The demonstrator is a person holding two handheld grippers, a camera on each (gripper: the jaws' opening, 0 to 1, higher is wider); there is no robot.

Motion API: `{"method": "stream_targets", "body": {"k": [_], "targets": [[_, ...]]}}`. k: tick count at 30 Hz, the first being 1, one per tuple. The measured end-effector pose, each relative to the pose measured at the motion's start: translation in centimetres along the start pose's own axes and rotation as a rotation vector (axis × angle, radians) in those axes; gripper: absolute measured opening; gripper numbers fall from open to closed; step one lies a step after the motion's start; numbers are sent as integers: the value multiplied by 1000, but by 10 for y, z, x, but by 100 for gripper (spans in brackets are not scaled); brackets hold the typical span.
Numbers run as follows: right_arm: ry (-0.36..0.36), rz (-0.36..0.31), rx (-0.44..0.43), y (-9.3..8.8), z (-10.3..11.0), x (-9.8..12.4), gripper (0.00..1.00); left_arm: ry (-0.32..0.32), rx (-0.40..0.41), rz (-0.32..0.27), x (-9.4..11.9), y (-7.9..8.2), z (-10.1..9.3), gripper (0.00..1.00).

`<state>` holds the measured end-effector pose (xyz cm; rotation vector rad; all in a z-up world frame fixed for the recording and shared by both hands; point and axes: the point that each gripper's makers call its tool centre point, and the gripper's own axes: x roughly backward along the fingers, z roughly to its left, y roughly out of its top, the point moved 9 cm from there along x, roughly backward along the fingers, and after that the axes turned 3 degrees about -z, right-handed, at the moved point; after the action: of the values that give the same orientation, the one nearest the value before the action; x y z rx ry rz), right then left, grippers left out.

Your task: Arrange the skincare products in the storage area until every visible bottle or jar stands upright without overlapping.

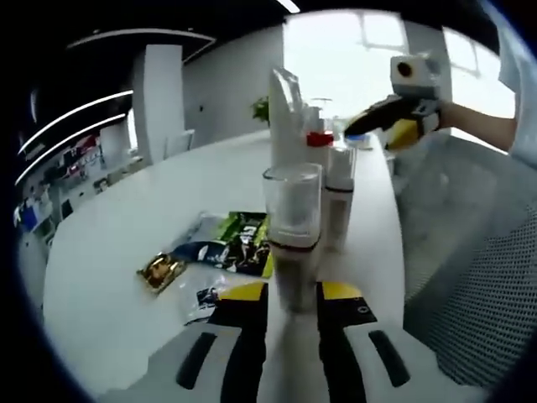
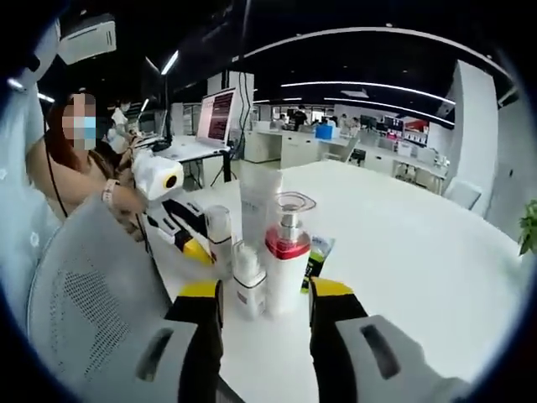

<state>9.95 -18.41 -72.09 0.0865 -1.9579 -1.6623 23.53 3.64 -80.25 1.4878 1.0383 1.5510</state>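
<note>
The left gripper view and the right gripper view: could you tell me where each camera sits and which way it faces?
Left gripper view: rides on the left gripper, looking along its jaws at a clear-capped bottle on the white table; the right gripper enters top right.
Right gripper view: rides on the right gripper, facing the opposite way at a red-collared pump bottle; the left gripper and a person's forearm show on the left.
Shared: the same bottle cluster, seen from opposite ends.

The clear-capped bottle [image 1: 293, 239] hides most of the bottles behind it.
</note>
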Motion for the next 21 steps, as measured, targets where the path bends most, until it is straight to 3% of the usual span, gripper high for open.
{"method": "stream_targets", "body": {"k": [9, 21], "targets": [[40, 3, -36, -2, -2, -8, 62, -19, 24, -12, -7, 0, 1, 16], [56, 43, -18, -5, 1, -7, 61, -84, 23, -13, -16, 5, -1, 16]]}}
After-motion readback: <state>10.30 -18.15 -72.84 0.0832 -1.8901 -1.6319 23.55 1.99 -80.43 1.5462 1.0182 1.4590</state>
